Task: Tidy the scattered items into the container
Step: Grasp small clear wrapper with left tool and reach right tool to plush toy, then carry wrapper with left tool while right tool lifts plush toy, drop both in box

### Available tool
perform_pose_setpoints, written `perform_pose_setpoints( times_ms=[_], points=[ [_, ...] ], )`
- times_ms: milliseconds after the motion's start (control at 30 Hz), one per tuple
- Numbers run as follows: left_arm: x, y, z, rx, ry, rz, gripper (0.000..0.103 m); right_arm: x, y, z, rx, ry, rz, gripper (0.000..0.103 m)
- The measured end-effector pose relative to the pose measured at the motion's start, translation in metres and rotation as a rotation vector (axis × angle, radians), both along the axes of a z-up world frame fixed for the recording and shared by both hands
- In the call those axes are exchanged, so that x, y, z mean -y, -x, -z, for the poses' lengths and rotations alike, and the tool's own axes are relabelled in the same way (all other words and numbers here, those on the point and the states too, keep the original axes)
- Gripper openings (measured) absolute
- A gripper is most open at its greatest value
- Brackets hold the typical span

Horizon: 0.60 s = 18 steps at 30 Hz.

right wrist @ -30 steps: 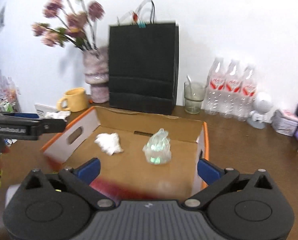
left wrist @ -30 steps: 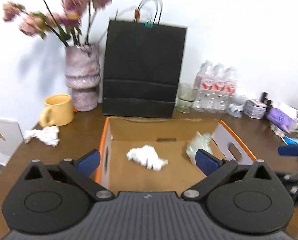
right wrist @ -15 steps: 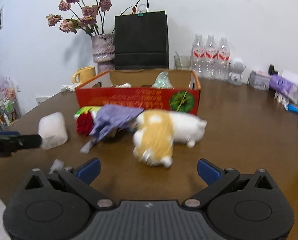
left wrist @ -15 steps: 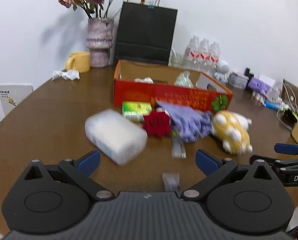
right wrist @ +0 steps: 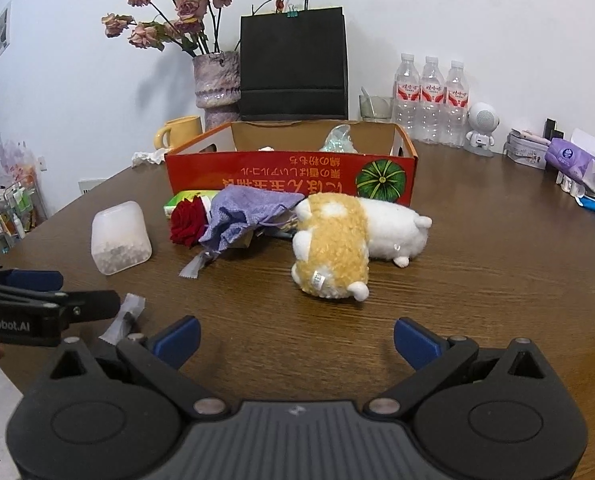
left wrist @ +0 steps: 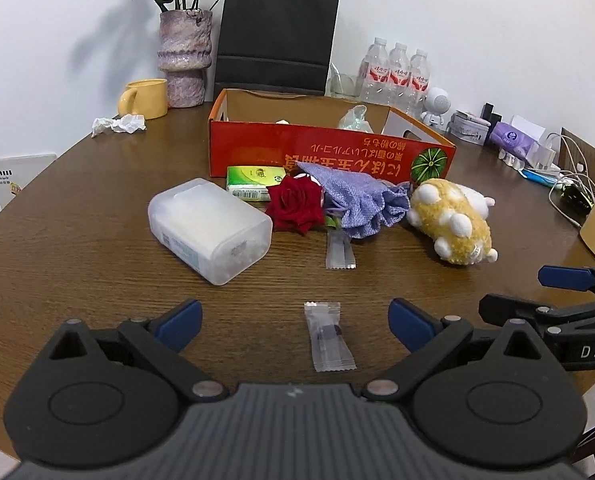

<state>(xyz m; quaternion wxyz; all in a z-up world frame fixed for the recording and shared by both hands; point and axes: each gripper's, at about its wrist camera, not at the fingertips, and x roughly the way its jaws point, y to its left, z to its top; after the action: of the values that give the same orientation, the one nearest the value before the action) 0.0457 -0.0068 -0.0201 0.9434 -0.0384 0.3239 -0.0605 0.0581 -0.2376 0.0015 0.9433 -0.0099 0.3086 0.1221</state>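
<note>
Hovering with both grippers spread and empty: left gripper (left wrist: 293, 320), right gripper (right wrist: 296, 336). We've barely begun; the box (left wrist: 325, 148) holds two scraps, plush (right wrist: 337, 248) and rose (left wrist: 295, 204) outside.

Back of the desk (right wrist: 497, 280) has a black paper bag (left wrist: 275, 36) against the wall, with a purple vase (left wrist: 183, 56) of dried roses and a yellow mug (left wrist: 145, 98) to its left. Three water bottles (right wrist: 431, 100) and a little white robot figure (right wrist: 482, 128) sit to the right.
</note>
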Motion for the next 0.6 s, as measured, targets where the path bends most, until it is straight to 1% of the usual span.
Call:
perform_pose_setpoints(
  times_ms=[67, 100, 133, 167, 233, 267, 300, 367, 433, 500, 533, 567, 600],
  points=[
    [0.001, -0.001, 0.001, -0.011, -0.003, 0.001, 0.098, 0.000, -0.001, 0.002, -0.006, -0.001, 0.002, 0.103],
    [0.002, -0.002, 0.001, -0.016, -0.004, 0.002, 0.091, 0.001, -0.001, 0.002, -0.009, -0.002, 0.004, 0.103],
    [0.003, -0.003, 0.002, -0.024, -0.011, 0.002, 0.081, 0.001, -0.002, 0.003, -0.011, -0.002, 0.005, 0.103],
    [0.005, -0.005, 0.003, -0.037, -0.023, 0.002, 0.076, 0.001, -0.003, 0.003, -0.012, -0.002, 0.008, 0.103],
    [0.009, -0.010, 0.007, -0.074, -0.033, 0.013, 0.060, 0.000, -0.006, 0.004, -0.010, 0.006, 0.012, 0.103],
    [0.011, -0.013, 0.010, -0.094, -0.040, 0.021, 0.057, 0.000, -0.008, 0.004, -0.004, 0.014, 0.012, 0.103],
    [0.015, -0.013, 0.011, -0.092, -0.064, 0.024, 0.056, -0.002, -0.012, 0.003, 0.004, 0.024, 0.013, 0.103],
    [0.019, -0.014, 0.011, -0.089, -0.078, 0.027, 0.047, -0.005, -0.022, 0.002, 0.015, 0.044, 0.024, 0.103],
    [0.020, -0.017, 0.012, -0.081, -0.089, 0.022, 0.028, -0.006, -0.037, 0.002, 0.023, 0.051, 0.033, 0.103],
    [0.021, -0.020, 0.013, -0.076, -0.088, 0.024, 0.021, -0.008, -0.054, 0.002, 0.021, 0.056, 0.047, 0.100],
    [0.021, -0.021, 0.013, -0.073, -0.089, 0.024, 0.020, -0.007, -0.063, 0.004, 0.014, 0.055, 0.057, 0.095],
    [0.021, -0.022, 0.013, -0.071, -0.088, 0.025, 0.020, -0.007, -0.071, 0.005, 0.003, 0.050, 0.063, 0.094],
    [0.021, -0.022, 0.013, -0.069, -0.088, 0.028, 0.020, -0.006, -0.080, 0.008, -0.012, 0.041, 0.065, 0.088]
  ],
)
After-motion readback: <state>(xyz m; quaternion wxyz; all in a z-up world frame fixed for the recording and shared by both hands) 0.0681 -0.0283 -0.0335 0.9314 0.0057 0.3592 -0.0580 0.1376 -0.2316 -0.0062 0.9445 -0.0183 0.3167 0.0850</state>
